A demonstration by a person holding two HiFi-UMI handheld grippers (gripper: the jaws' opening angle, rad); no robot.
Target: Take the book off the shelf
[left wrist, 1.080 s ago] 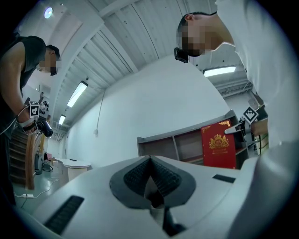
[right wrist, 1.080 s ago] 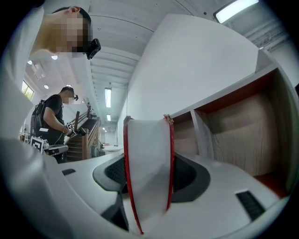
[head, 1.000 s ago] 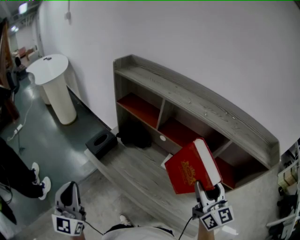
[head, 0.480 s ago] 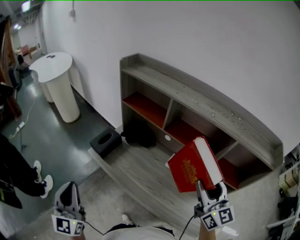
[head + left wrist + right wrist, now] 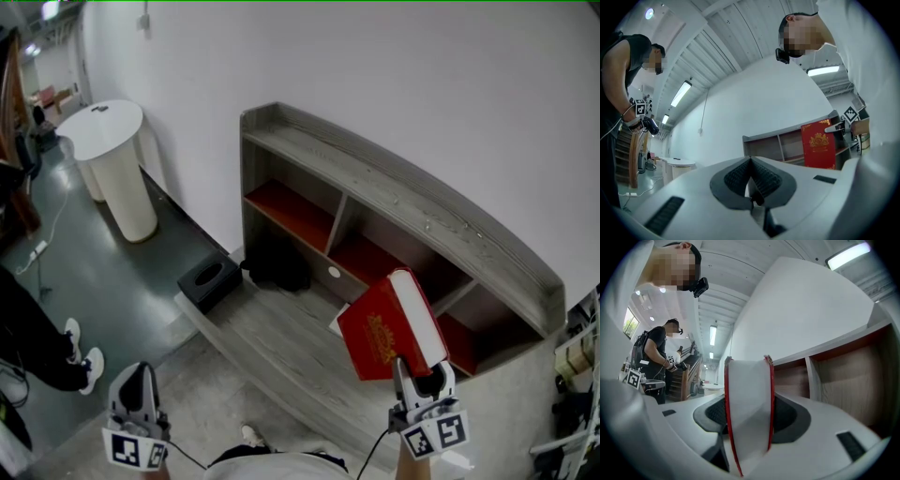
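A round white bench on a thick pedestal [image 5: 111, 164] stands by the plain white wall [image 5: 394, 66] on a dark green floor [image 5: 103, 281]. Nearby sit a black box [image 5: 208, 281] and a dark bag [image 5: 278, 267]. A bystander's white shoes [image 5: 80, 361] show at the left edge.

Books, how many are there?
1. The red book is clamped in the right gripper, in front of the shelf. Others may hide behind it.
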